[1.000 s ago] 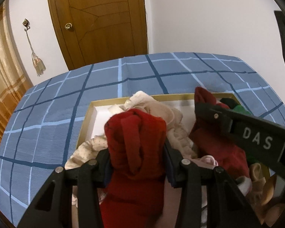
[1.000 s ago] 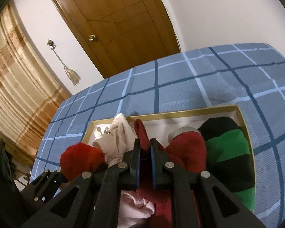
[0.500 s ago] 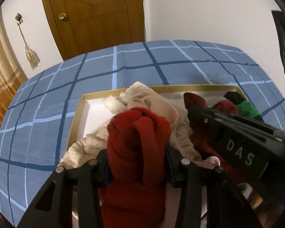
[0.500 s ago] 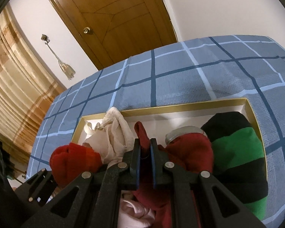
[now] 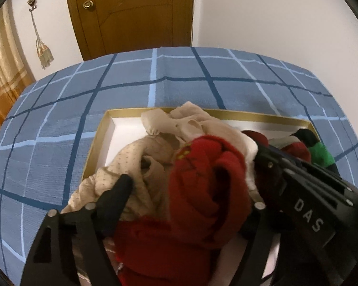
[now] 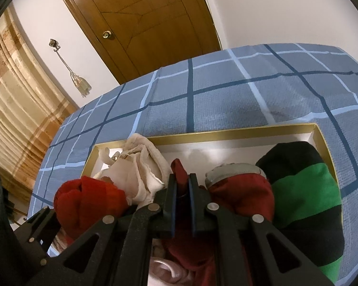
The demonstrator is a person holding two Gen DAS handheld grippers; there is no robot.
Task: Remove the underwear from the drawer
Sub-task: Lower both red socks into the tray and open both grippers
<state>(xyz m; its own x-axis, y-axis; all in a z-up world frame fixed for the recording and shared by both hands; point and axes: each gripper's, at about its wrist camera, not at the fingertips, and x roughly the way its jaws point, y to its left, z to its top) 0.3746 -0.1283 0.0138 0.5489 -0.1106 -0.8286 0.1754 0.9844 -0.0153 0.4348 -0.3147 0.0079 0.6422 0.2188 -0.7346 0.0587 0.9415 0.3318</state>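
Observation:
A gold-rimmed white drawer (image 5: 100,138) (image 6: 226,132) lies on a blue checked bedspread, full of rolled underwear. My left gripper (image 5: 188,186) hangs over its near left part. Its jaws are opening, and a rolled red garment (image 5: 207,181) lies loose between them, clear of the left finger (image 5: 121,188). The red roll hides the other finger's tip. My right gripper (image 6: 181,183) is shut on a thin fold of a dark red garment (image 6: 179,166) in the middle of the drawer. In the left wrist view it shows as a black body (image 5: 298,190) beside the red roll.
Cream underwear (image 5: 191,124) and a dotted beige piece (image 5: 131,157) fill the drawer's left. A red piece with a grey band (image 6: 241,190) and a green-and-black striped one (image 6: 305,190) lie on the right. A wooden door (image 6: 150,19) and a curtain (image 6: 16,109) stand beyond the bed.
The left jaws have spread wide and let go of the red roll, which now rests between them. The right gripper stays shut on the red fold, a little lower.

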